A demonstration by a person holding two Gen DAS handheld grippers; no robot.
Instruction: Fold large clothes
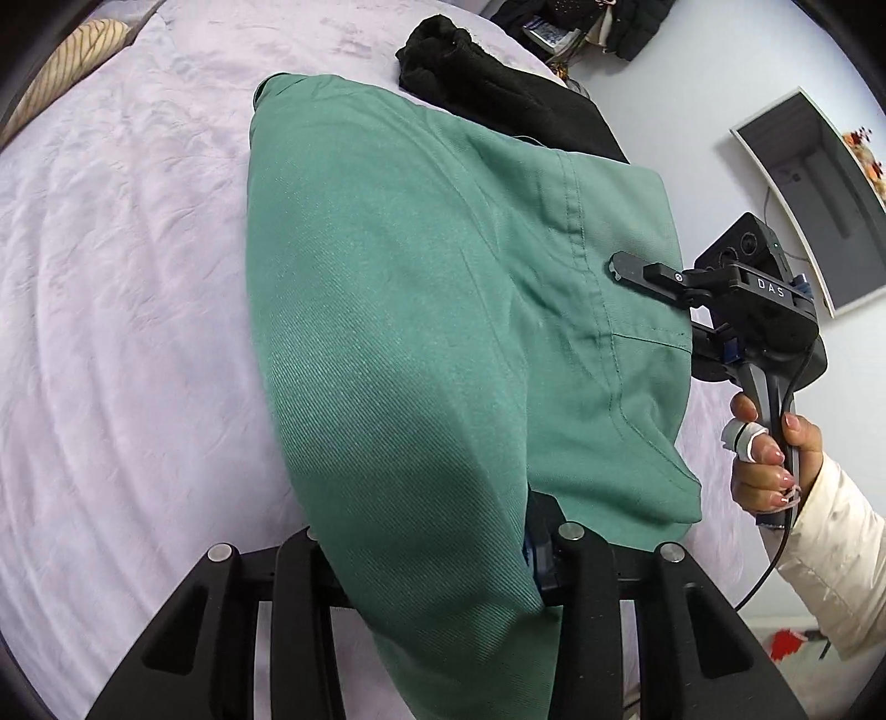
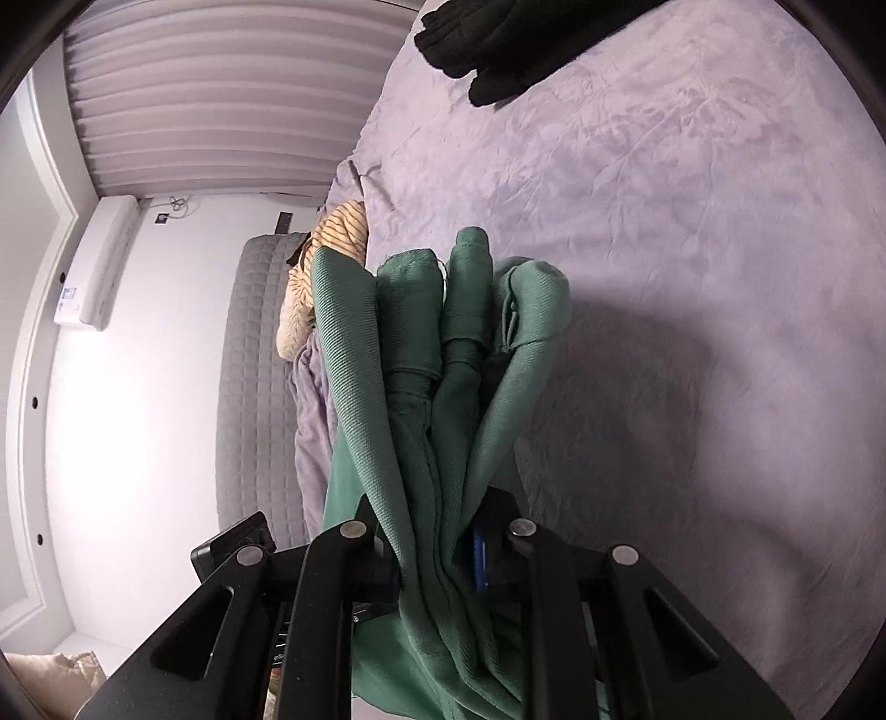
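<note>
green garment [image 1: 398,310]: matt twill cloth | bedspread [image 1: 122,266]: soft, crinkled plush | black garment [image 1: 498,94]: fuzzy knit

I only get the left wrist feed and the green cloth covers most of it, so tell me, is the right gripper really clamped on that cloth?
Observer: Yes. In the right wrist view the right gripper is shut on a bunched, many-layered edge of the green garment.
Operator: What lies past that bunch?
Observer: Bare lilac bedspread, with the black garment at the far edge.
Operator: Anything beside the bed that I cannot see?
Observer: A grey quilted headboard, and a white air conditioner on the wall.
</note>
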